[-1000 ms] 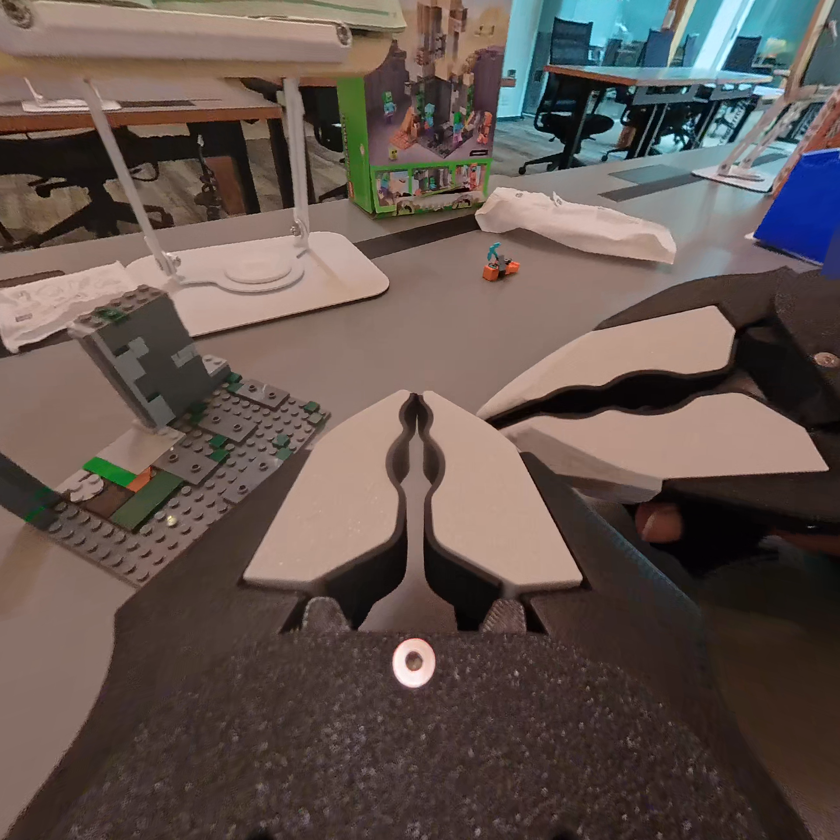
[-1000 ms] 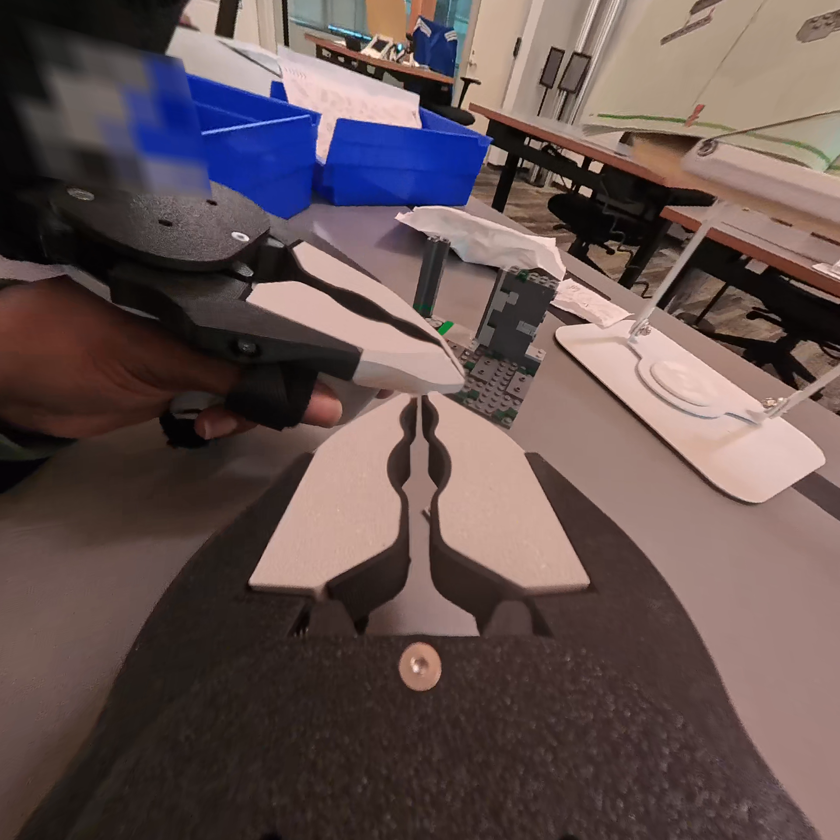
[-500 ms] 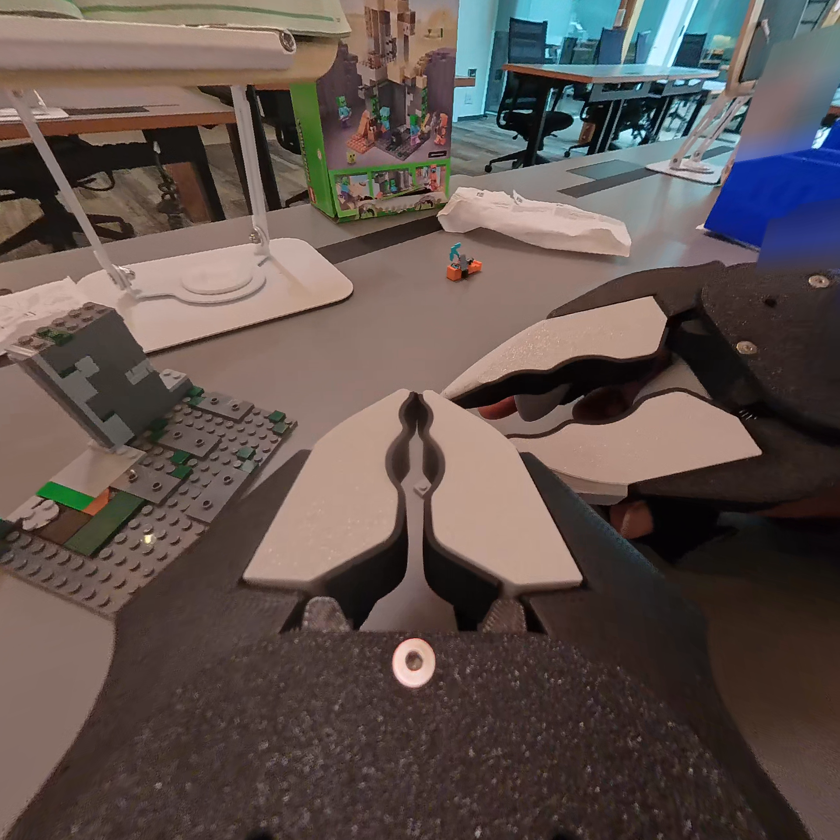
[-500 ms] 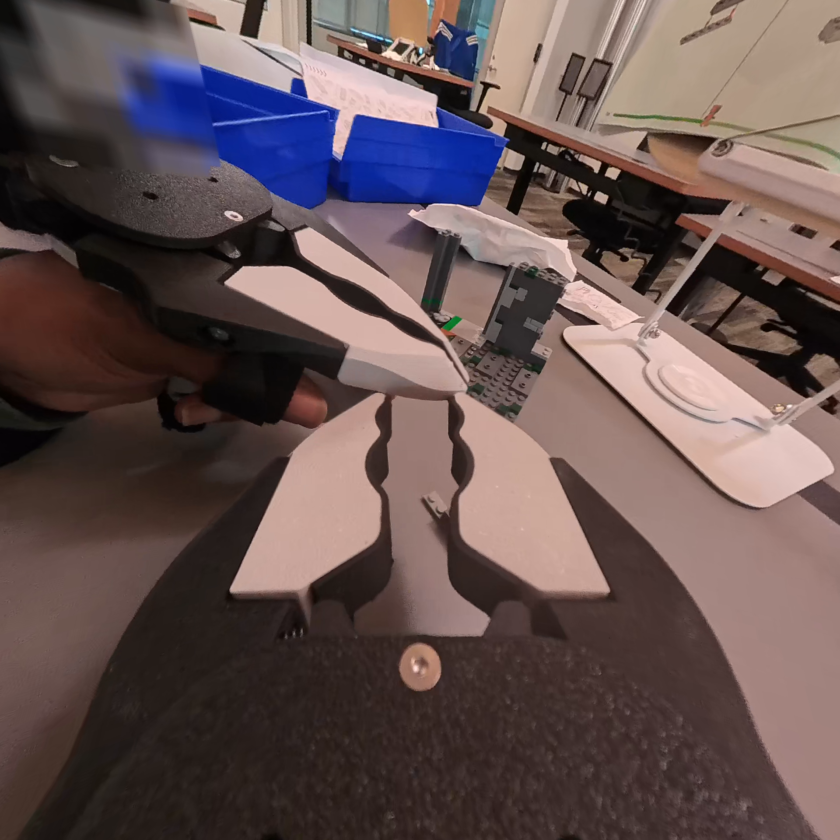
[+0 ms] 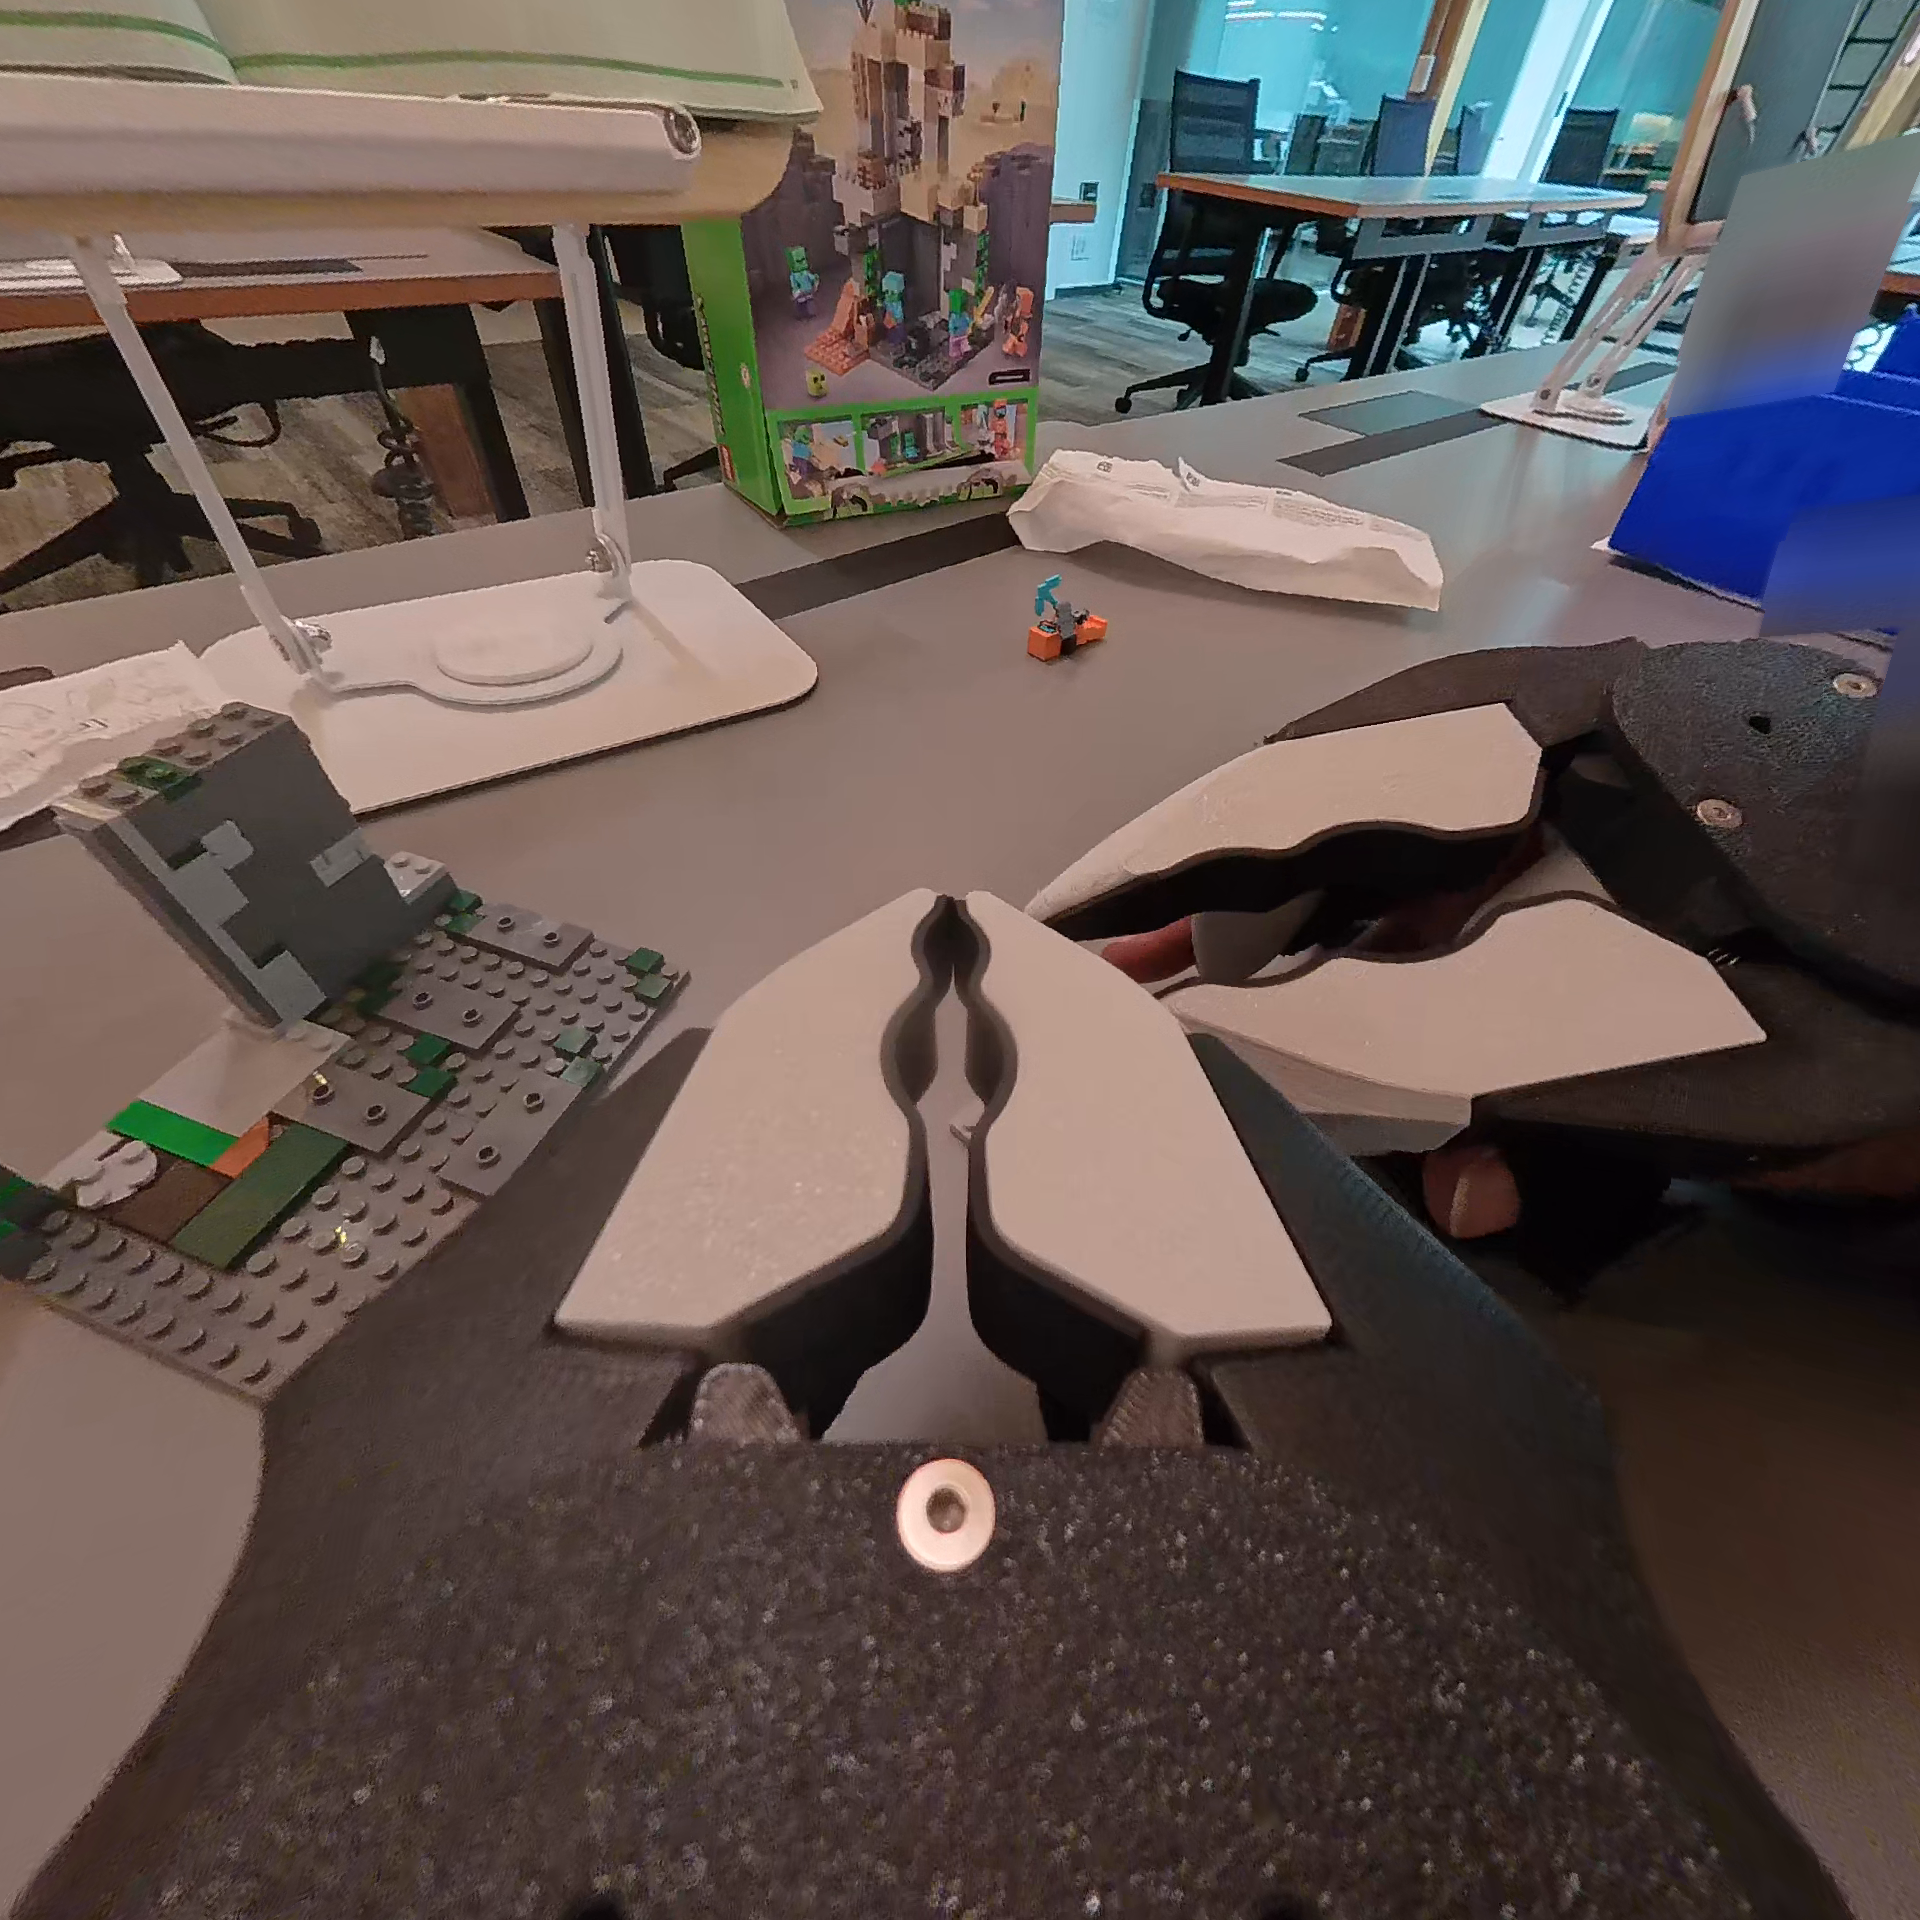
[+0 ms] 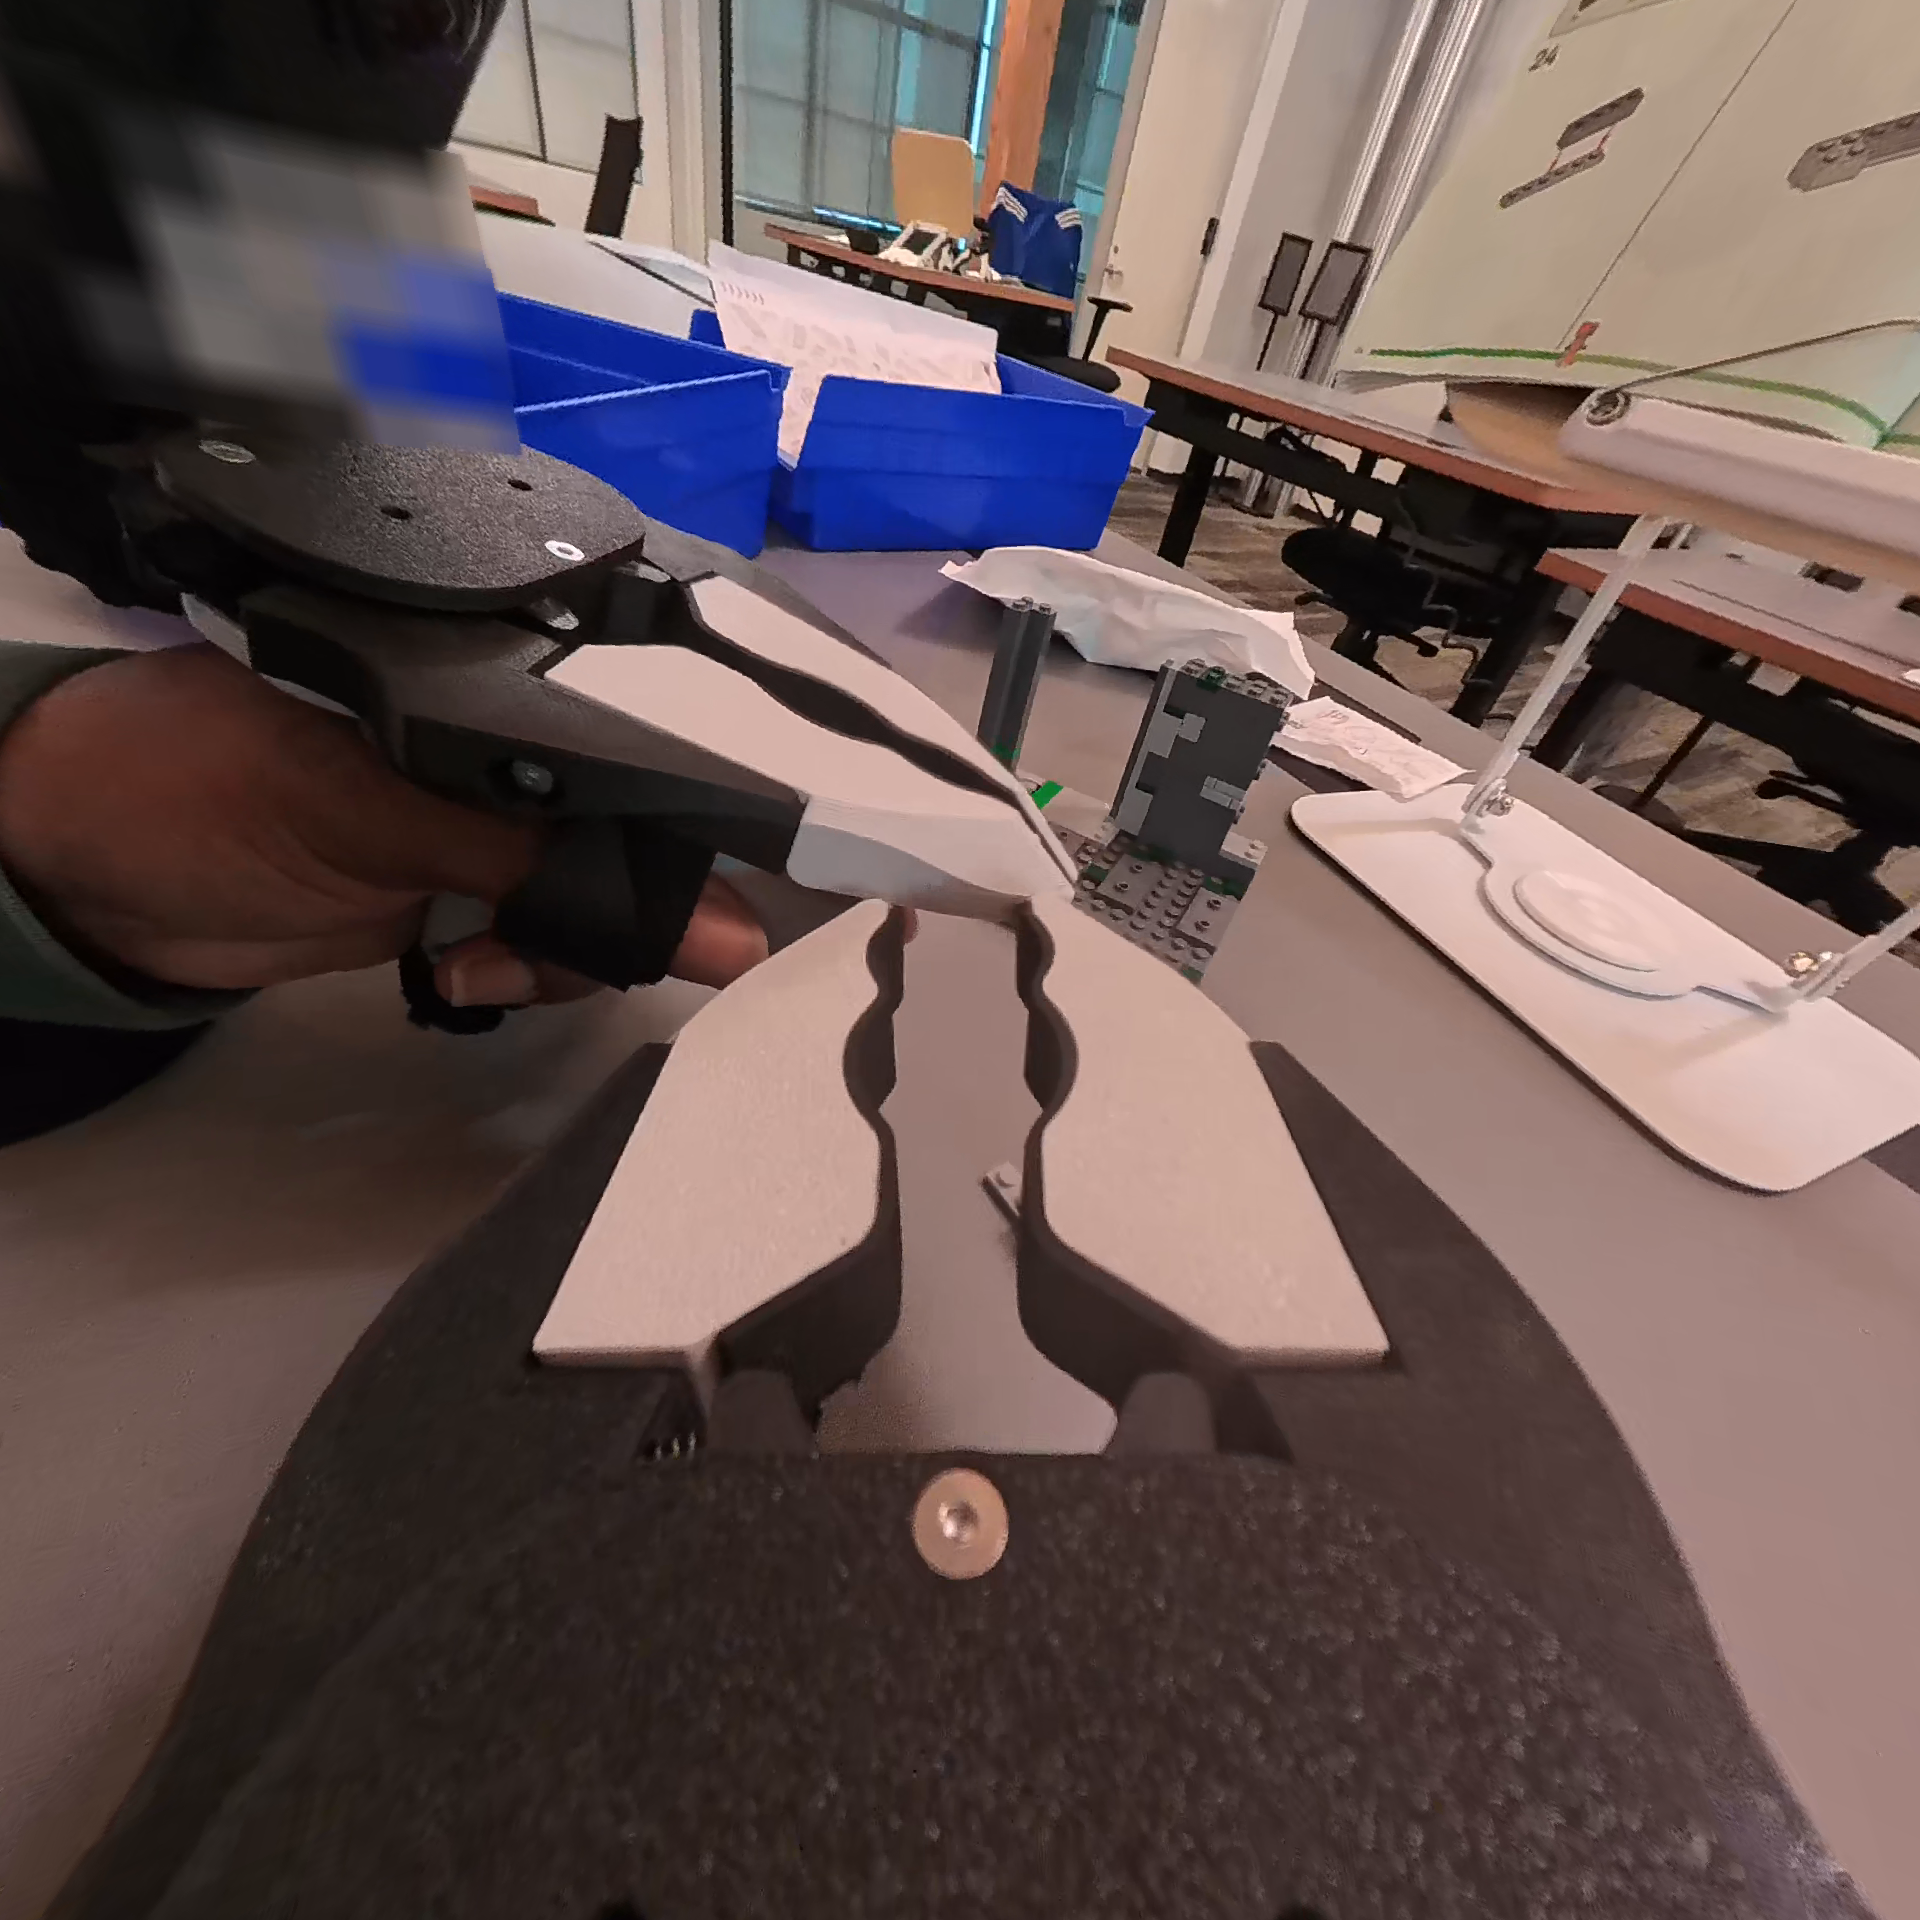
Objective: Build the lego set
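The lego build is a grey studded baseplate [image 5: 343,1143] with green and brown tiles and a grey block wall [image 5: 239,862] standing on it. In the right wrist view the wall [image 6: 1195,769] and a dark pillar [image 6: 1018,675] stand just beyond both grippers. My left gripper [image 5: 954,906] is shut, a hand's width right of the baseplate. My right gripper [image 6: 961,930] is open, its tips under the left gripper's tip [image 6: 1039,883]. A small grey nub [image 6: 1003,1184] sits on its right finger's inner edge. I cannot tell whether it is a brick.
The lego box [image 5: 894,291], a white paper bag [image 5: 1226,530] and a small orange figure [image 5: 1065,629] lie farther back on the grey table. A white stand base [image 5: 520,665] is behind the build. Blue bins [image 6: 935,457] stand at the far side. The grippers are tip to tip, or close to it. The small grey nub [image 6: 1003,1184] lies around 8 cm away from my left fingertips.
My right gripper has gone from shut to open. My left gripper has stayed shut beside it, tips close together.
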A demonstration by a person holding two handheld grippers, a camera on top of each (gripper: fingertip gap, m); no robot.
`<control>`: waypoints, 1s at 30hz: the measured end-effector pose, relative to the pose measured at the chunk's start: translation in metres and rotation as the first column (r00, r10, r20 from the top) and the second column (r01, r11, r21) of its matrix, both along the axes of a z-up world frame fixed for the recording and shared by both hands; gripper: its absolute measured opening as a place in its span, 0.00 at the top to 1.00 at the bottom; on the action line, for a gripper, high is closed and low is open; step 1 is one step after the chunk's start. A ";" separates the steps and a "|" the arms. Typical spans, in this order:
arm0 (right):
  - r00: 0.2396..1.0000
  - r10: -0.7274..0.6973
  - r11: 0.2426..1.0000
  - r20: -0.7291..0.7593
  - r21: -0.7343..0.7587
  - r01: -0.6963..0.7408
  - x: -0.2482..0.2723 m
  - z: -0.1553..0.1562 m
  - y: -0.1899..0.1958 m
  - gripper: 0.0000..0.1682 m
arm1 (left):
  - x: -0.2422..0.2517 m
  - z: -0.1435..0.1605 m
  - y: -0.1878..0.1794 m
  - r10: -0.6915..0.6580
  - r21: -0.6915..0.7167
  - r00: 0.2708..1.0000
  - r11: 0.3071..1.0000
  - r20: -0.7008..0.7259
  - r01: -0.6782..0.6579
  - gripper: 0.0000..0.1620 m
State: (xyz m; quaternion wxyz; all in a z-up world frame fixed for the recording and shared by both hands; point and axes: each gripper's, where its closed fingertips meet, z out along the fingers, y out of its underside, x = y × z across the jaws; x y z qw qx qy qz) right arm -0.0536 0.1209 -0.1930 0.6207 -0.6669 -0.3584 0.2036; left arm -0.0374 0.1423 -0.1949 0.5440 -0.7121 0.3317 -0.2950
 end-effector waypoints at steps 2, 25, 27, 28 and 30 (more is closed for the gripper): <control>0.999 -0.020 1.000 0.031 0.002 0.020 0.002 -0.002 0.001 0.95 | -0.001 -0.002 0.001 0.009 0.000 1.000 1.000 -0.008 -0.009 1.00; 0.986 -0.167 0.985 0.025 0.053 0.166 0.041 0.019 0.011 1.00 | -0.024 0.230 0.286 0.439 0.355 0.893 0.854 -0.098 -0.381 1.00; 0.985 -0.170 0.985 0.028 0.047 0.168 0.042 0.017 0.013 1.00 | -0.022 0.234 0.304 0.462 0.353 0.881 0.845 -0.105 -0.401 1.00; 0.985 -0.168 0.985 0.029 0.044 0.167 0.042 0.016 0.013 1.00 | -0.022 0.237 0.310 0.474 0.360 0.874 0.838 -0.104 -0.411 1.00; 0.986 -0.163 0.986 0.033 0.040 0.162 0.041 0.015 0.013 1.00 | -0.021 0.237 0.318 0.486 0.359 0.866 0.833 -0.114 -0.420 1.00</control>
